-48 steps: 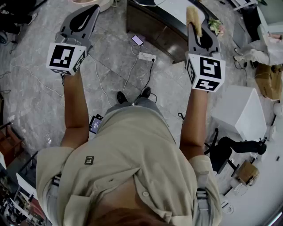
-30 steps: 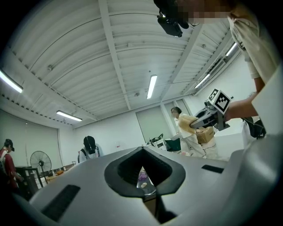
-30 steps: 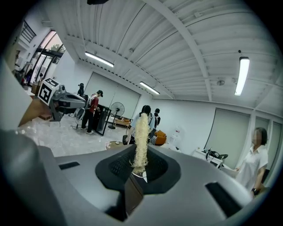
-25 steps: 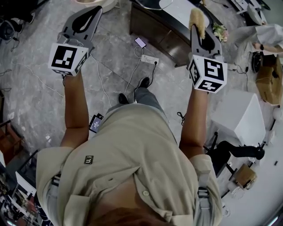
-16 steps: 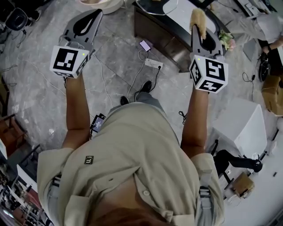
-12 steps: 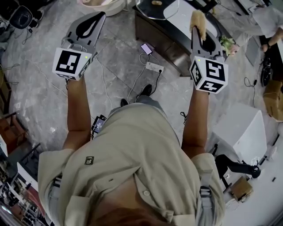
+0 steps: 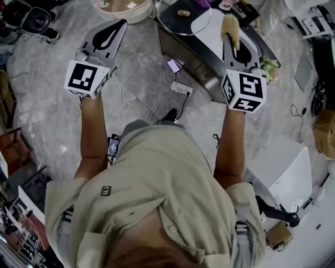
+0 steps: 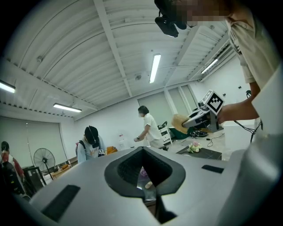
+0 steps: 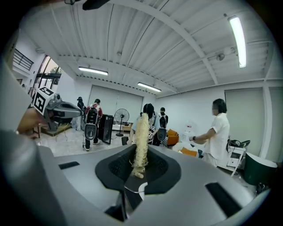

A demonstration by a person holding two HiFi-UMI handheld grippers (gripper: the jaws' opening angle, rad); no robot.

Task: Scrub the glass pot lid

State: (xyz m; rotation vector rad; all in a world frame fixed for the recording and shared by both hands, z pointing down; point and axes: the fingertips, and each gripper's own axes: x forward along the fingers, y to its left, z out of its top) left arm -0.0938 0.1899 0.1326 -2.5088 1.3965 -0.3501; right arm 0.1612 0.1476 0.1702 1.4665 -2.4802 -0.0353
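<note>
The glass pot lid (image 7: 180, 15), round with a small tan knob, lies on a dark low table (image 7: 207, 78) at the top of the head view, next to a white mat (image 7: 208, 23). My left gripper (image 7: 122, 23) is shut and empty, held over the floor to the left of the table. My right gripper (image 7: 229, 37) is shut on a tan fibrous scrubber (image 7: 230, 27) that sticks out past its tips, above the mat and right of the lid. In the right gripper view the scrubber (image 9: 141, 137) stands up between the jaws. The left gripper view shows shut jaws (image 8: 143, 149).
A power strip (image 7: 181, 87), a phone (image 7: 174, 65) and cables lie on the grey floor by the table. A round basin (image 7: 125, 8) sits at the top, flowers (image 7: 270, 68) at the table's right end, a white box (image 7: 280, 167) at lower right. Several people stand around the room.
The person has stepped forward. Both grippers have moved with them toward the table, and the lid and mat have come into view ahead of the right gripper. The jaws kept still.
</note>
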